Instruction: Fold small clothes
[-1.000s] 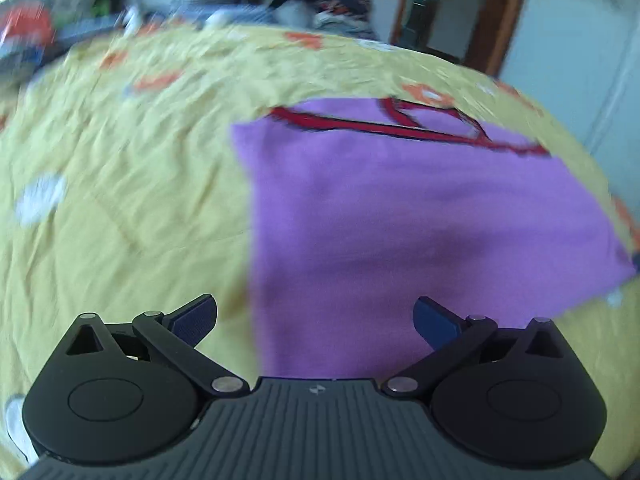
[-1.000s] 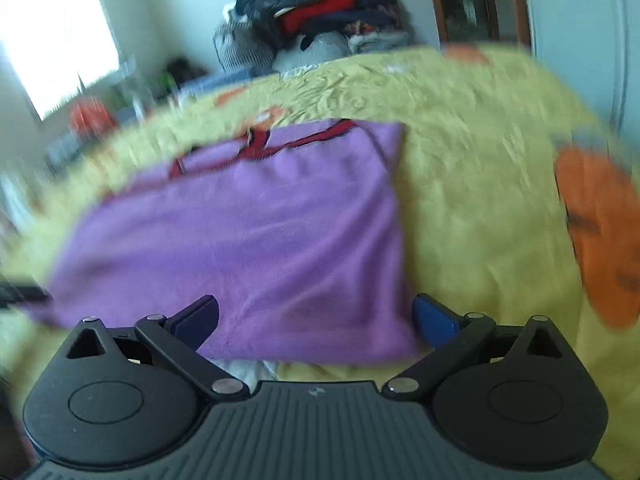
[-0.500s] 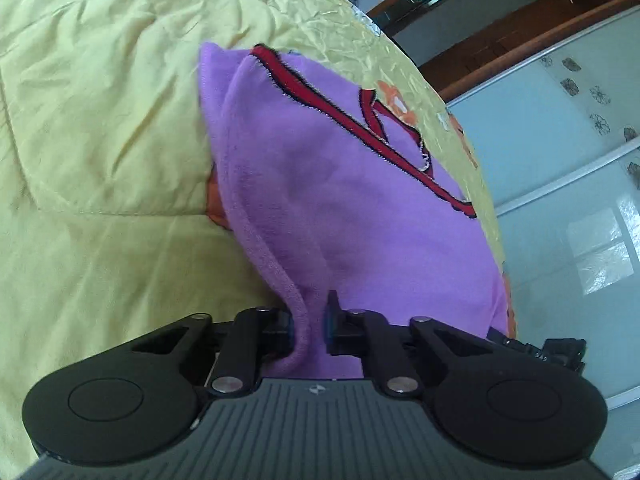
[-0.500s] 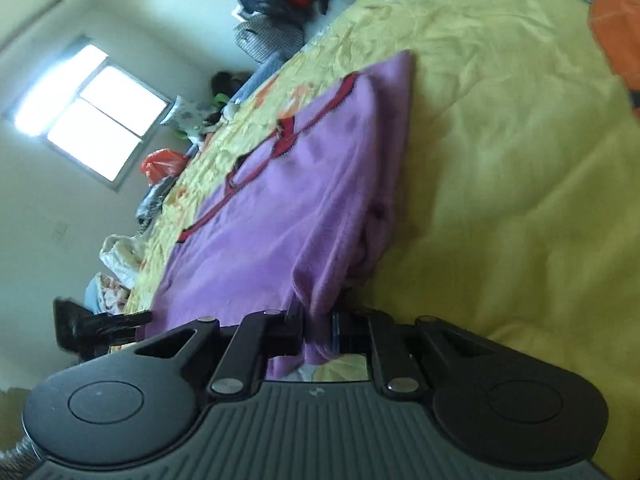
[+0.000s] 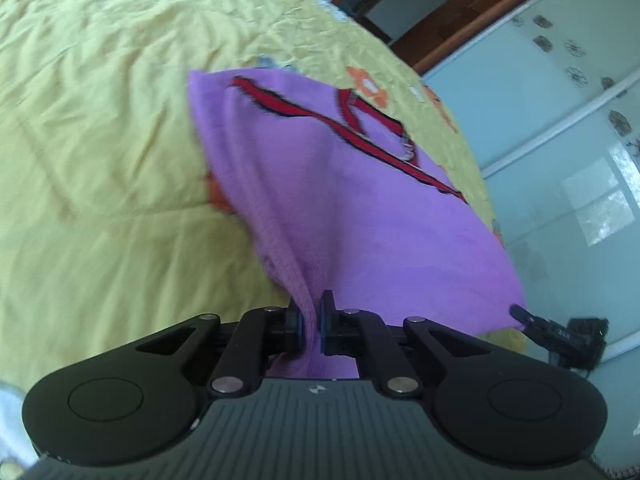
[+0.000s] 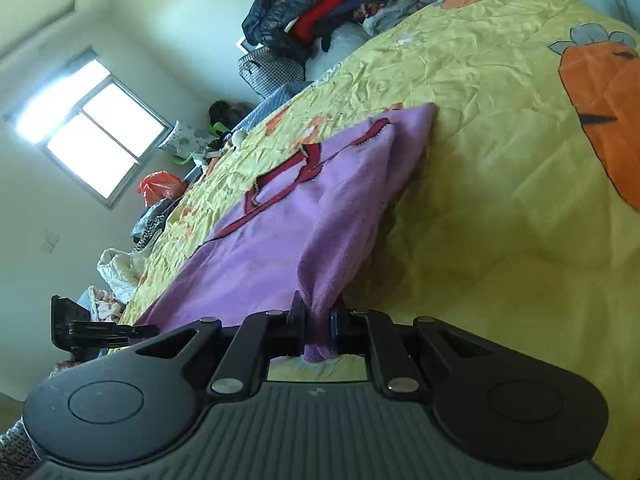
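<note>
Left wrist view: the left gripper (image 5: 311, 326) has its jaws clenched on a near corner of the purple garment (image 5: 360, 216), a fleecy top with red trim (image 5: 360, 136) along its far edge. The cloth rises from the yellow bedspread (image 5: 100, 160) in a taut ridge to the jaws, while its far part lies flat on the bed. The tool is rolled, so the bed horizon slants, and it points along the garment's left edge. At the far near corner the tip of the right gripper (image 5: 536, 322) shows, touching the cloth.

Right wrist view: the right gripper (image 6: 318, 326) grasps the opposite near corner of the same garment (image 6: 288, 216), jaws closed with a fold bunched between them — the fabric is lifted just clear of the bedspread (image 6: 480, 160). This tool is rolled the other way; the left gripper (image 6: 92, 328) appears at the left margin. A heap of clothes (image 6: 320, 12) lies beyond the bed.

Judgement: the step in hand is carrying the near hem over toward the trimmed edge. It would go best with both corners level, held apart enough to keep the hem straight, and laid down edge on edge.
</note>
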Available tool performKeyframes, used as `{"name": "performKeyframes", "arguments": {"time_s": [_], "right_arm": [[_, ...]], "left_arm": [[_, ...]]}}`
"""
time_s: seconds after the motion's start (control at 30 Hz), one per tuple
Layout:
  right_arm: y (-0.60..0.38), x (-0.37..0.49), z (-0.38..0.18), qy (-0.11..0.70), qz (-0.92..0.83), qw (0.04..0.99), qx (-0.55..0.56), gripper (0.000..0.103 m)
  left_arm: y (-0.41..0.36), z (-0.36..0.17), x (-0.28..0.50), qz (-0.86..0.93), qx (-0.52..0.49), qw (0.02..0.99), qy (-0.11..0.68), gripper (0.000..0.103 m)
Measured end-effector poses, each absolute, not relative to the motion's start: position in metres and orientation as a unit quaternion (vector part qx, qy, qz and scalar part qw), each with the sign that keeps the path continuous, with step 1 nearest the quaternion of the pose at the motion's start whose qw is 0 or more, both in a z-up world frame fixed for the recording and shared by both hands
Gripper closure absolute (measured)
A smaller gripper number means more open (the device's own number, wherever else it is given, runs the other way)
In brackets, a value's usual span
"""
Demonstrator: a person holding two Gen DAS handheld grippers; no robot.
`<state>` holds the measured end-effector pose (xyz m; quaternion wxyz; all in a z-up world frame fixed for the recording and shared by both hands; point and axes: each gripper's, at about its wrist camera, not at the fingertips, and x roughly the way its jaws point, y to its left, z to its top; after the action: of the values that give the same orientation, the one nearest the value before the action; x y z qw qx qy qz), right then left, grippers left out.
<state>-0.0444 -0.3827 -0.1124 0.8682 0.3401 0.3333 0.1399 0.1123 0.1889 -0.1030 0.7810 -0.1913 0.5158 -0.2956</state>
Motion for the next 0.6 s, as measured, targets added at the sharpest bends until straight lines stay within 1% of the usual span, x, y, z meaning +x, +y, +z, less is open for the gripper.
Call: {"name": "performKeyframes", "arguments": {"time_s": [0.1,0.13,0.17,0.2,0.23,0.27,0.3,0.37,0.43,0.5,0.6], "right_arm": [[-0.384,-0.057,-0.118,0.357,0.116,0.878,0.299,0.093],[-0.384,-0.059,-0.121,0.369,0.12,0.873,0.295,0.089],[-0.384,-0.058,-0.121,0.387,0.109,0.872,0.28,0.087],[-0.383,-0.058,-0.117,0.4,0.087,0.876,0.256,0.071],[-0.379,-0.061,-0.109,0.402,0.056,0.888,0.218,0.04],[-0.375,-0.067,-0.097,0.385,0.022,0.905,0.18,0.025],[-0.371,-0.073,-0.085,0.354,0.002,0.923,0.153,0.009],[-0.357,-0.073,-0.065,0.307,0.009,0.945,0.114,0.009],[-0.342,-0.056,-0.058,0.279,0.03,0.953,0.111,0.01],[-0.326,-0.021,-0.063,0.277,0.044,0.954,0.107,0.011],[-0.302,0.027,-0.081,0.3,0.05,0.949,0.078,0.012]], "left_arm": [[0.201,-0.116,0.101,-0.271,-0.169,0.781,0.537,0.098],[0.204,-0.12,0.098,-0.264,-0.157,0.781,0.543,0.096],[0.21,-0.122,0.096,-0.258,-0.162,0.783,0.543,0.086],[0.216,-0.118,0.096,-0.242,-0.158,0.791,0.539,0.082],[0.218,-0.109,0.094,-0.223,-0.14,0.808,0.527,0.082],[0.219,-0.098,0.091,-0.201,-0.12,0.826,0.512,0.06],[0.216,-0.088,0.09,-0.189,-0.103,0.841,0.497,0.033],[0.197,-0.067,0.091,-0.183,-0.081,0.866,0.458,0.009],[0.162,-0.053,0.097,-0.196,-0.047,0.881,0.428,0.008],[0.12,-0.047,0.102,-0.185,0.008,0.902,0.389,0.005],[0.066,-0.067,0.118,-0.223,0.034,0.894,0.388,0.003]]}}
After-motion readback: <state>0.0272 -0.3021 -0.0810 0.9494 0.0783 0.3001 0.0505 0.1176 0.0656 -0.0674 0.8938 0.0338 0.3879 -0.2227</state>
